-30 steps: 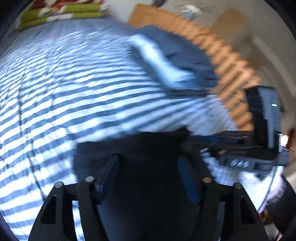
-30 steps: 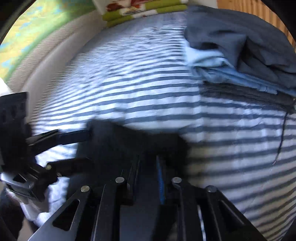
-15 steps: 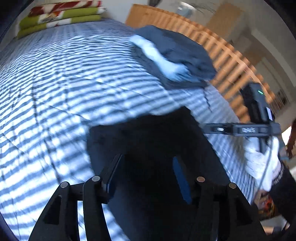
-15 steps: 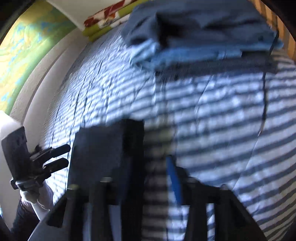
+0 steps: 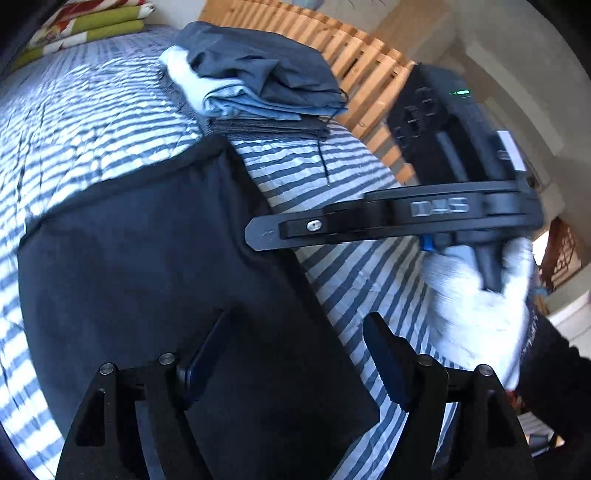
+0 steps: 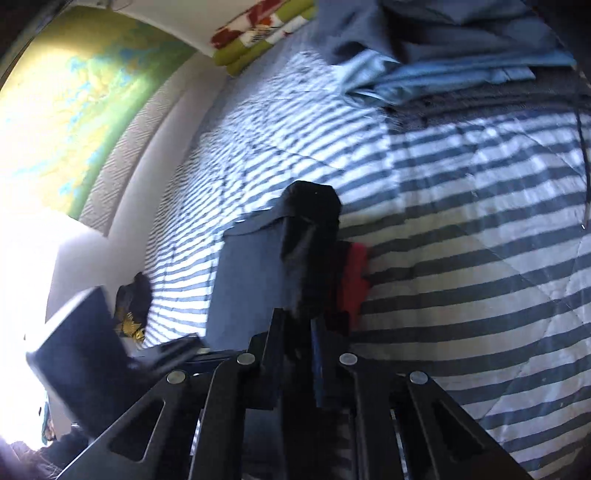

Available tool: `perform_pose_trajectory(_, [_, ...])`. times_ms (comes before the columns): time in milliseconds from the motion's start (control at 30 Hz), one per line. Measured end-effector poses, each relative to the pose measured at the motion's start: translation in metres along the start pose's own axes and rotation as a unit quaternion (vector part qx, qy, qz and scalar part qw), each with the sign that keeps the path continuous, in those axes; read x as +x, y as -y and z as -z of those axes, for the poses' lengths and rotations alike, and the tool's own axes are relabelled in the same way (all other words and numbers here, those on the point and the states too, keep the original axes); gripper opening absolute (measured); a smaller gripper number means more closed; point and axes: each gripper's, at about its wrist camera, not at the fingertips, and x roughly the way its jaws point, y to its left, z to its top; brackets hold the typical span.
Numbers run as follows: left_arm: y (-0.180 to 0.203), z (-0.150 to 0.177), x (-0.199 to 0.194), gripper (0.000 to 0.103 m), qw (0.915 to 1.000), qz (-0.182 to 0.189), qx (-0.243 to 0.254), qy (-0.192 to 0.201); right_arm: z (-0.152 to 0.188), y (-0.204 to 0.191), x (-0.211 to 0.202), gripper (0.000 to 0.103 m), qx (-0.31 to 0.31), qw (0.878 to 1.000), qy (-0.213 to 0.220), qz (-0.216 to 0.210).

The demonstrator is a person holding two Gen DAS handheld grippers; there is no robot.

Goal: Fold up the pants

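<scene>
Left wrist view is showing the black pants (image 5: 155, 266) lying as a broad dark panel on the striped bed (image 5: 85, 118), with the left gripper (image 5: 295, 354) hovering over the near edge, its fingers (image 5: 388, 365) having just been opening and now standing wide, one finger over the cloth and the other over bare stripes, pressing on nothing. Right gripper (image 5: 258, 236) is reaching in from the side in a white-gloved hand (image 5: 476, 295); in the right wrist view its fingers (image 6: 319, 354) are pinched shut on a raised bunch of the black fabric (image 6: 310, 236), having just been closing on it. My judgement: a fold is being carried over, and it would go best if the right keeps its pinch low and draws the edge across evenly while the left pins or catches the matching corner, so the panel is not dragging askew on the quilt. Count: one pair of pants being folded; two grippers; one stack of finished clothes (image 5: 258, 81) toward the wooden slatted frame (image 5: 354, 59), looking like three or four pieces, though I cannot tell exactly; one pile of folded green-and-red bedding (image 5: 92, 26) at the far end.
</scene>
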Motion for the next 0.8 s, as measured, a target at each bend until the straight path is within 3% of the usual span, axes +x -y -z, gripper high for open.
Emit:
perform_pose_trajectory(133, [-0.007, 0.000, 0.006, 0.077, 0.9991, 0.017, -0.037, 0.011, 0.003, -0.021, 0.001, 0.011, -0.021, 1.000, -0.011, -0.021])
perform_pose_trajectory(233, [-0.004, -0.001, 0.004, 0.075, 0.9990, 0.013, -0.025, 0.035, 0.005, -0.033, -0.001, 0.011, -0.042, 0.999, -0.018, -0.021])
perform_pose_trajectory(267, [-0.005, 0.000, 0.004, 0.071, 0.9989, 0.010, -0.026, 0.038, 0.004, -0.036, -0.001, 0.011, -0.045, 0.999, -0.020, -0.022])
perform_pose_trajectory(333, [-0.009, 0.001, 0.007, 0.045, 0.9989, -0.014, -0.026, 0.036, 0.004, -0.037, 0.000, 0.011, -0.049, 0.998, -0.026, -0.021])
perform_pose_trajectory(467, [-0.027, 0.003, 0.009, 0.041, 0.9975, 0.031, -0.056, 0.029, 0.002, -0.034, -0.002, 0.011, -0.049, 0.999, -0.023, -0.006])
perform_pose_trajectory(500, [-0.027, 0.003, 0.009, 0.043, 0.9973, 0.043, -0.056, 0.023, 0.002, -0.031, -0.006, 0.011, -0.056, 0.998, -0.005, 0.038])
perform_pose_trajectory(533, [-0.026, 0.004, 0.010, 0.051, 0.9975, 0.044, -0.054, 0.013, 0.000, -0.024, -0.007, 0.011, -0.058, 0.992, 0.007, 0.114])
perform_pose_trajectory(600, [-0.024, 0.006, 0.005, 0.056, 0.9985, 0.031, -0.045, 0.006, -0.003, -0.007, -0.006, 0.011, -0.043, 0.984, 0.007, 0.174])
perform_pose_trajectory(700, [-0.034, 0.005, -0.015, 0.058, 0.9982, 0.018, -0.051, 0.024, -0.002, -0.005, -0.021, 0.012, -0.036, 0.987, 0.033, 0.153])
perform_pose_trajectory(800, [-0.056, -0.013, -0.036, 0.068, 0.9962, -0.013, -0.062, 0.059, -0.008, -0.024, -0.023, 0.012, -0.072, 0.987, 0.072, 0.128])
